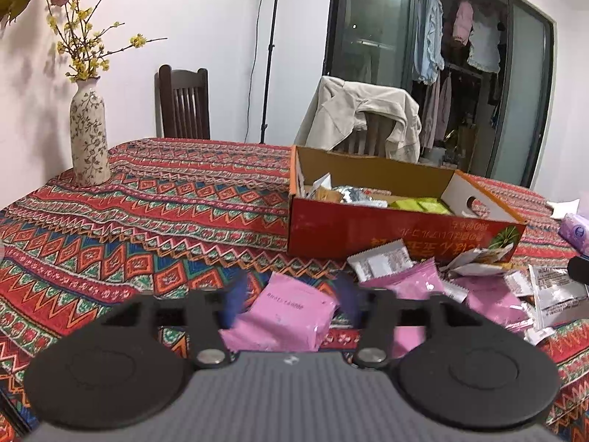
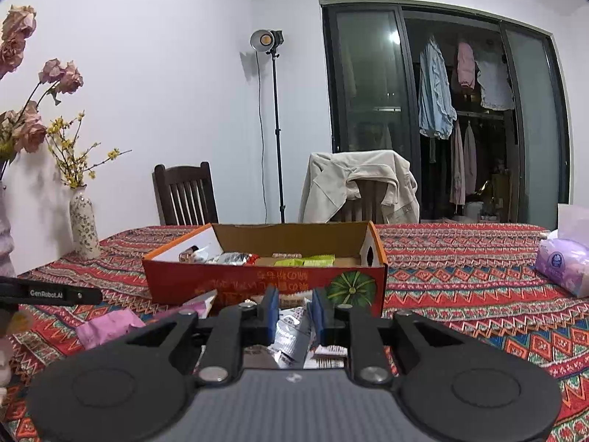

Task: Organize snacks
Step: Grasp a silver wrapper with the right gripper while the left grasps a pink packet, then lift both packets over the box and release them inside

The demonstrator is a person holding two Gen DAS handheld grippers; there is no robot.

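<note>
An open red cardboard box [image 1: 368, 228] [image 2: 221, 280] stands on the patterned tablecloth with green, silver and other snack packets inside. In front of it lies a heap of pink and white packets [image 1: 423, 276]. My left gripper [image 1: 291, 302] is shut on a pink snack packet [image 1: 283, 313], one blurred blue pad at each side of it, left of the heap. In the right wrist view my right gripper [image 2: 295, 311] is shut on a silver-white packet [image 2: 294, 331] just before the box's front wall. Another pink packet [image 2: 110, 326] lies to its left.
A flowered vase [image 1: 88, 136] with yellow sprigs stands at the table's far left. A purple tissue pack [image 2: 563, 265] lies at the right. Behind the table are a dark wooden chair [image 2: 184, 195], a chair draped with a beige jacket [image 1: 360, 118], and a light stand [image 2: 276, 129].
</note>
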